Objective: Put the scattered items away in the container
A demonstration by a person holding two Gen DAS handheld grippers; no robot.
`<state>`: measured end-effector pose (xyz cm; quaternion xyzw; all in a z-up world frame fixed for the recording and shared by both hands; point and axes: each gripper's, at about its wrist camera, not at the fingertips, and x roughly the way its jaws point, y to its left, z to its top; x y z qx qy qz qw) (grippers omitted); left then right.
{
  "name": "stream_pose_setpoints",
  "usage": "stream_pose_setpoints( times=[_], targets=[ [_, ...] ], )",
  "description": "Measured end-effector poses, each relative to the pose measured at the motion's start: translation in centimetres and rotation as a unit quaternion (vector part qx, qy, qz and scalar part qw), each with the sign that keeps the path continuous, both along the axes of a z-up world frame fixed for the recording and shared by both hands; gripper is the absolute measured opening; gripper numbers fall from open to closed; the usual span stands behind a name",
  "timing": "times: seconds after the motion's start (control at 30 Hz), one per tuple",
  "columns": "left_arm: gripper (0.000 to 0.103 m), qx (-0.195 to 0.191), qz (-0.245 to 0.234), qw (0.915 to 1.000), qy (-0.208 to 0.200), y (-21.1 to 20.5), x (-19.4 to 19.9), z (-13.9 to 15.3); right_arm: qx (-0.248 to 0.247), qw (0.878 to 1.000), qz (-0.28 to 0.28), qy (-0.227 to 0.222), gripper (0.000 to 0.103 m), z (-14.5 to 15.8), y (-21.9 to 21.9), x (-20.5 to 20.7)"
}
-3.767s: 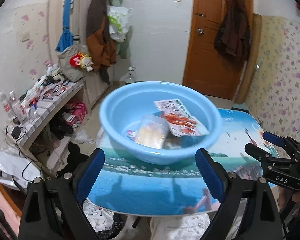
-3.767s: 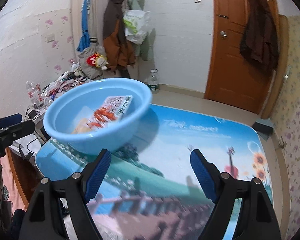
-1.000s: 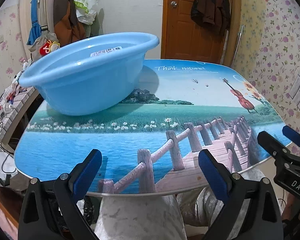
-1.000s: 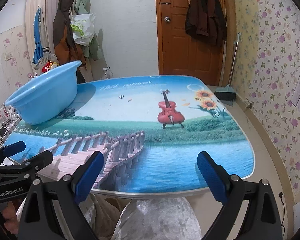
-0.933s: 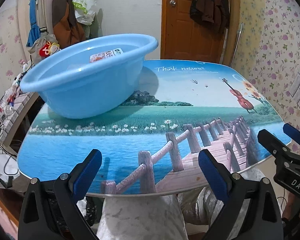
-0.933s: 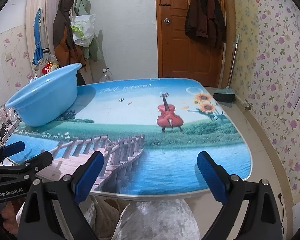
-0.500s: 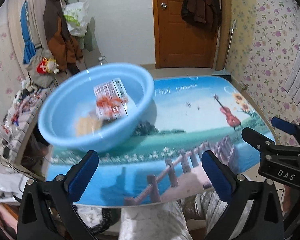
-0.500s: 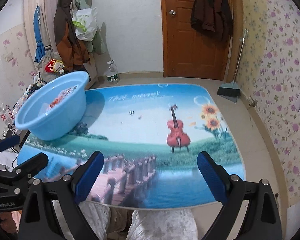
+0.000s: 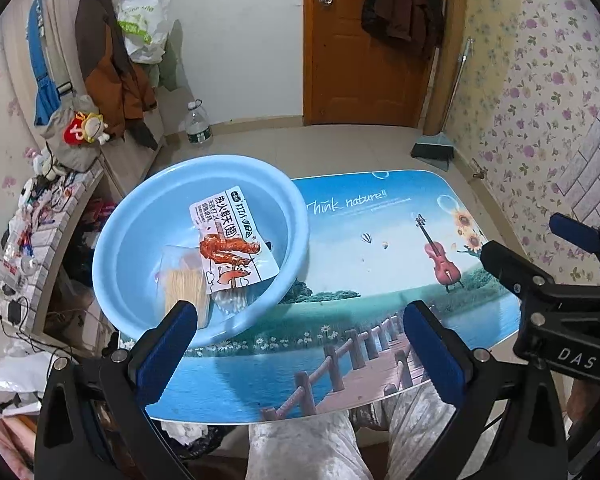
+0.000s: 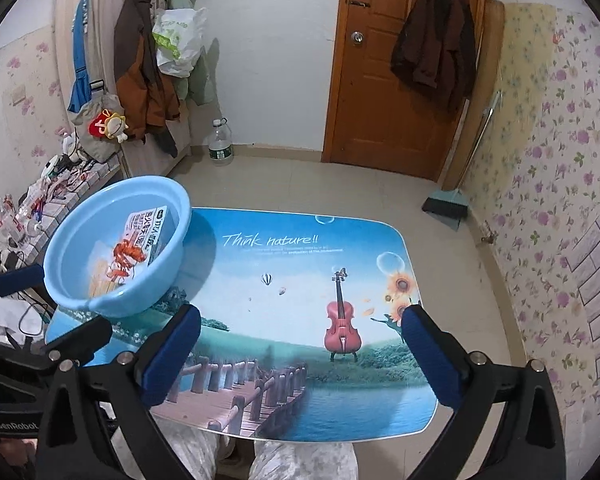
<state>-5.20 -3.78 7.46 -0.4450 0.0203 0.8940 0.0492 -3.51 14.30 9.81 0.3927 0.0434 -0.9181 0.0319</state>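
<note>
A light blue basin (image 9: 140, 232) stands on the table's (image 9: 360, 280) left end. Inside lie a white snack packet with a red picture (image 9: 228, 240), a clear pack of wooden sticks (image 9: 184, 284) and a clear pack of cotton swabs (image 9: 232, 300). My left gripper (image 9: 296, 344) hangs open above the near edge with nothing between its fingers. My right gripper (image 10: 300, 340) is high over the near edge too, right of the basin (image 10: 172, 248); its jaws are opening and hold nothing. Each gripper shows at the side of the other's view.
The printed tabletop (image 10: 280, 248) carries only the basin. A cluttered low shelf (image 9: 40, 232) stands left of the table. A water bottle (image 10: 221, 144), a broom with dustpan (image 10: 448, 204) and a door (image 10: 380, 80) are beyond. A person's legs (image 9: 308, 452) are under the near edge.
Both grippers have risen well above the table and now look down on it. The basin's contents have come into view. The basin has not moved on the table.
</note>
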Motion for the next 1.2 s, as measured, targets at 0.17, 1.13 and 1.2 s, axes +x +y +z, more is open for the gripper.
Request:
stream_pose_setpoints(
  times=[0.17,1.13,1.2],
  targets=[
    [0.103,-0.001,0.007,1.0000,0.006,-0.2,-0.1,0.3,-0.007,1.000,-0.022,-0.003,0.103,0.4,0.8,-0.4],
    [0.103,0.006,0.015,0.9996,0.023,-0.2,0.6,0.7,-0.017,0.999,-0.032,-0.010,0.103,-0.4,1.8,-0.1],
    [0.103,0.009,0.017,0.9996,0.020,-0.4,0.5,0.7,-0.017,0.999,-0.033,-0.011,0.103,-0.4,1.9,-0.1]
  ],
)
